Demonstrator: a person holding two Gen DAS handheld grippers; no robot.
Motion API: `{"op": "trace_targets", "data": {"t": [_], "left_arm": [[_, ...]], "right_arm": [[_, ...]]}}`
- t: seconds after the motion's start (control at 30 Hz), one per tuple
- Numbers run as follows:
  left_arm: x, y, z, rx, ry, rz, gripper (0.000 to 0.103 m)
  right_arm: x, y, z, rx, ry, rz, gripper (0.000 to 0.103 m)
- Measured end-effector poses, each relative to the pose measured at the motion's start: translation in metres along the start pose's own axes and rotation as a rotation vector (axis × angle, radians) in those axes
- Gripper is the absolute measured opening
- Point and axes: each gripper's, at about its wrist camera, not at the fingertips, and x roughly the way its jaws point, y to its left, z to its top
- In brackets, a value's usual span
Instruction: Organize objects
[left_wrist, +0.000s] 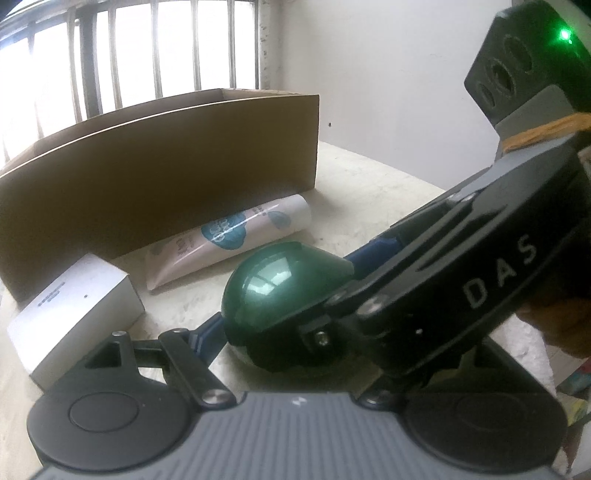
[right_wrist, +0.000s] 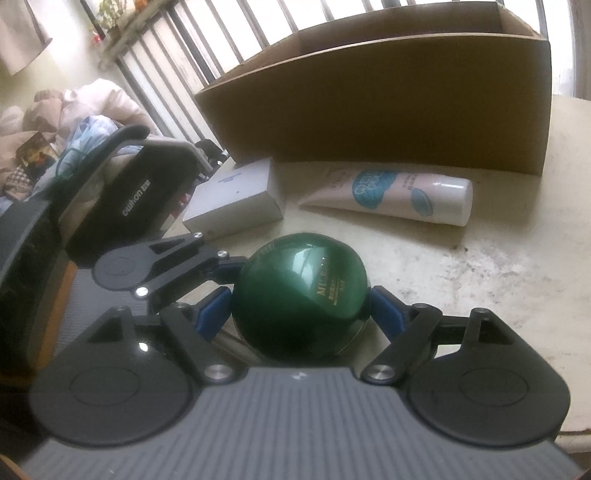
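Observation:
A glossy dark green round jar (right_wrist: 299, 295) with gold lettering sits low over the pale table (right_wrist: 480, 277). My right gripper (right_wrist: 301, 306) is shut on it, a blue pad against each side. My left gripper (left_wrist: 280, 332) comes in from the left. Its one visible blue pad (left_wrist: 210, 332) lies against the jar (left_wrist: 266, 280), and its other finger is hidden under the right gripper's black body. In the right wrist view the left gripper's far finger (right_wrist: 229, 267) touches the jar's left side. Whether the jar rests on the table is hidden.
A pink and white tube (right_wrist: 391, 195) with blue print lies in front of an open cardboard box (right_wrist: 369, 103). A small white carton (right_wrist: 236, 199) lies left of the tube. A black case (right_wrist: 140, 199) and bundled cloth are off the table's left edge. Window bars stand behind.

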Motion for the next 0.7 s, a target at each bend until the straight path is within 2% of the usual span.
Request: {"op": "trace_targets", "data": {"t": [0.4, 0.57, 0.7], "left_arm": [[0.015, 0.0, 0.003, 0.031, -0.021, 0.012, 0.083], [0.019, 0.002, 0.004, 0.027, -0.012, 0.014, 0.083], [0.024, 0.003, 0.006, 0.017, -0.003, 0.016, 0.083]], "right_arm": [[-0.001, -0.013, 0.005, 0.059, 0.015, 0.033, 0.081], [-0.011, -0.011, 0.009, 0.043, -0.027, 0.0, 0.081], [-0.007, -0.011, 0.01, 0.058, -0.01, 0.0, 0.079]]}}
